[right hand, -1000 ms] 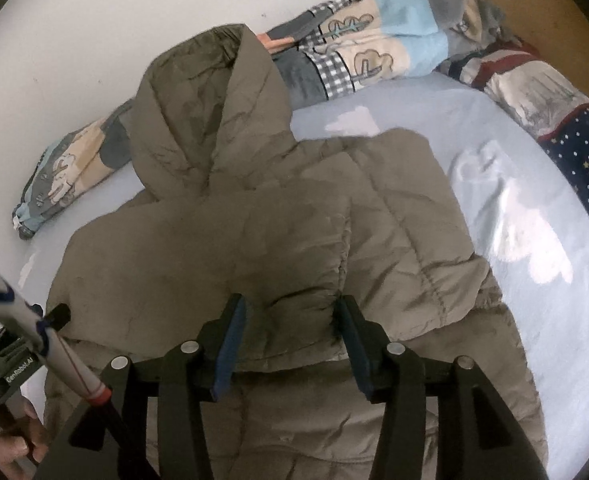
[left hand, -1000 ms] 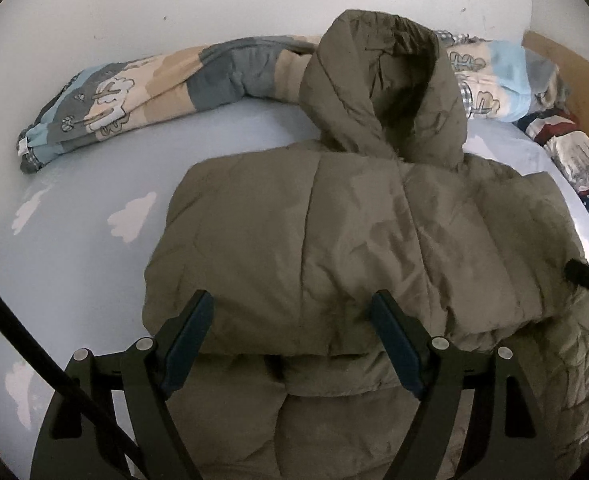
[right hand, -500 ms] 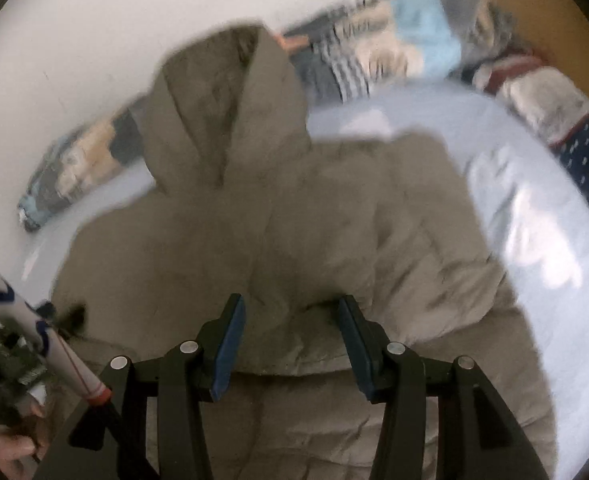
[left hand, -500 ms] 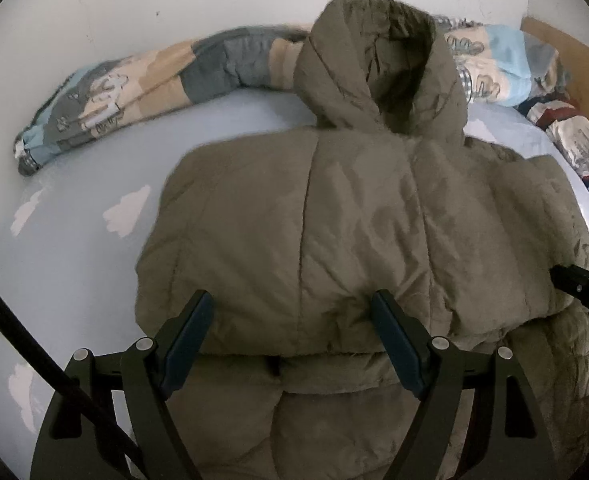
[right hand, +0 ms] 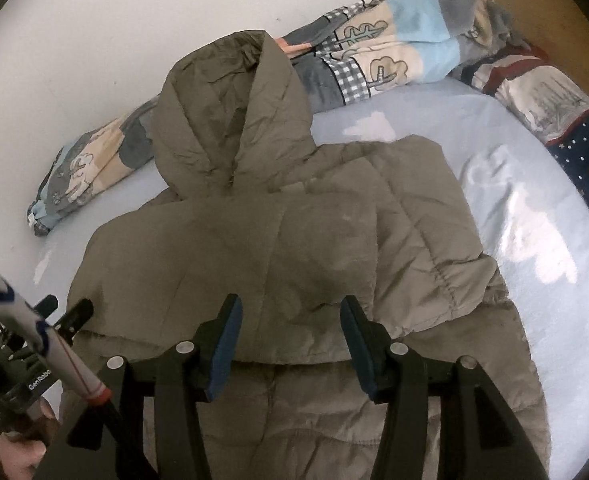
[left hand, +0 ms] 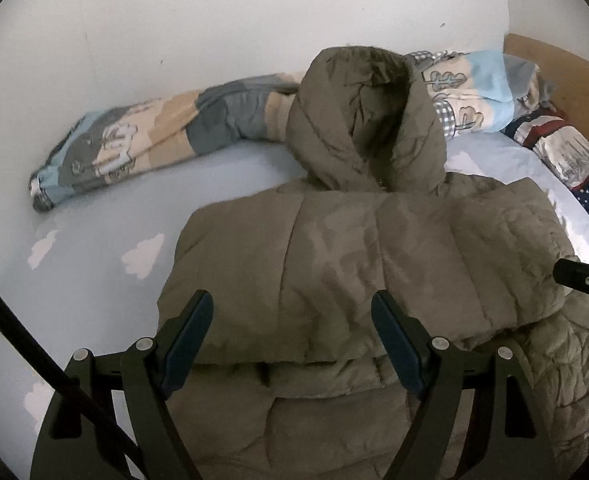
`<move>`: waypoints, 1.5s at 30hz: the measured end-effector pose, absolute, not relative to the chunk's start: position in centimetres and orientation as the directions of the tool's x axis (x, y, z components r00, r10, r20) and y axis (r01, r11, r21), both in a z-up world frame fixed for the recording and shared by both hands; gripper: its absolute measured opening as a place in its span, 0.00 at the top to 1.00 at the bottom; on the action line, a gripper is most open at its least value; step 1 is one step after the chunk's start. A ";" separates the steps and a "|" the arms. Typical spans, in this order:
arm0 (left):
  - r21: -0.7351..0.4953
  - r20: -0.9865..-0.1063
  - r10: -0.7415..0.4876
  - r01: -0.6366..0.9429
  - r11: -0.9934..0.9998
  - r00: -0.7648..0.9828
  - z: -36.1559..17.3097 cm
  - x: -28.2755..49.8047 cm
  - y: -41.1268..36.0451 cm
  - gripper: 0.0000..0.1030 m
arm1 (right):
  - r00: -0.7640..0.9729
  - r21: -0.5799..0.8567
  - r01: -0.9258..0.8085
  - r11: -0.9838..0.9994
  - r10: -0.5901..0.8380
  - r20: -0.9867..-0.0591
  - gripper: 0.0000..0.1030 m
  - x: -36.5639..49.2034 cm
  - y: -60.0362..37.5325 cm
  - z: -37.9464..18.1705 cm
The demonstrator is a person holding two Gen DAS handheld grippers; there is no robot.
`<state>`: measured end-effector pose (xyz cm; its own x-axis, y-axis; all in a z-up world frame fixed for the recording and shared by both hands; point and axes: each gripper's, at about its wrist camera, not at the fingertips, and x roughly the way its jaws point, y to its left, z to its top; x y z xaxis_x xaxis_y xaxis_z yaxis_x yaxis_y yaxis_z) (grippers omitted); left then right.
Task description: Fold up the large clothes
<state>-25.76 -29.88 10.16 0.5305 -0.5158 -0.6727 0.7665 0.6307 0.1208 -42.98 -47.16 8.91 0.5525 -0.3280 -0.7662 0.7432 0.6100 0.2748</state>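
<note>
An olive hooded puffer jacket (left hand: 374,264) lies back-up on the pale blue sheet, its upper half doubled over its lower half, with the hood (left hand: 366,120) toward the wall. My left gripper (left hand: 292,312) hovers open over the fold's near edge, and no cloth is pinched between its blue pads. In the right wrist view the same jacket (right hand: 294,248) fills the middle. My right gripper (right hand: 290,316) stands open just above the fold edge, holding nothing. The left gripper (right hand: 68,312) shows at that view's left edge.
A rolled patterned quilt (left hand: 154,136) runs along the white wall behind the hood. A star-print pillow (right hand: 566,128) and a wooden headboard (right hand: 534,4) are at the right. Bare sheet (right hand: 534,240) lies right of the jacket. A hand (right hand: 22,452) shows at lower left.
My left gripper has lifted and drawn back a little, so the jacket and hood sit lower and smaller in its view. The right gripper's view is nearly the same.
</note>
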 end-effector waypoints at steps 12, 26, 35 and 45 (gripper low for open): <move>0.244 -0.604 -0.524 0.765 0.596 0.601 10.3 -27.7 -30.7 0.22 | 0.545 0.230 0.729 0.645 -0.344 -0.764 0.42 -42.4 -46.2 9.3; 0.338 -0.551 -0.536 0.758 0.557 0.640 10.5 -29.6 -31.1 0.22 | 0.519 0.215 0.736 0.642 -0.331 -0.788 0.42 -42.1 -46.5 8.5; 0.363 -0.558 -0.527 0.760 0.539 0.640 9.9 -29.8 -31.5 0.22 | 0.508 0.216 0.747 0.629 -0.330 -0.796 0.41 -42.2 -46.7 8.1; 0.324 -0.698 -0.448 0.804 0.499 0.559 7.2 -28.8 -32.6 0.22 | 0.467 0.188 0.751 0.632 -0.308 -0.829 0.37 -41.6 -46.8 6.7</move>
<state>-28.78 -32.63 7.20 0.5586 -0.4479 -0.6981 0.8041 0.4987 0.3236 -41.58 -46.79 6.73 0.4668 -0.3076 -0.8292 0.7515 0.6323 0.1885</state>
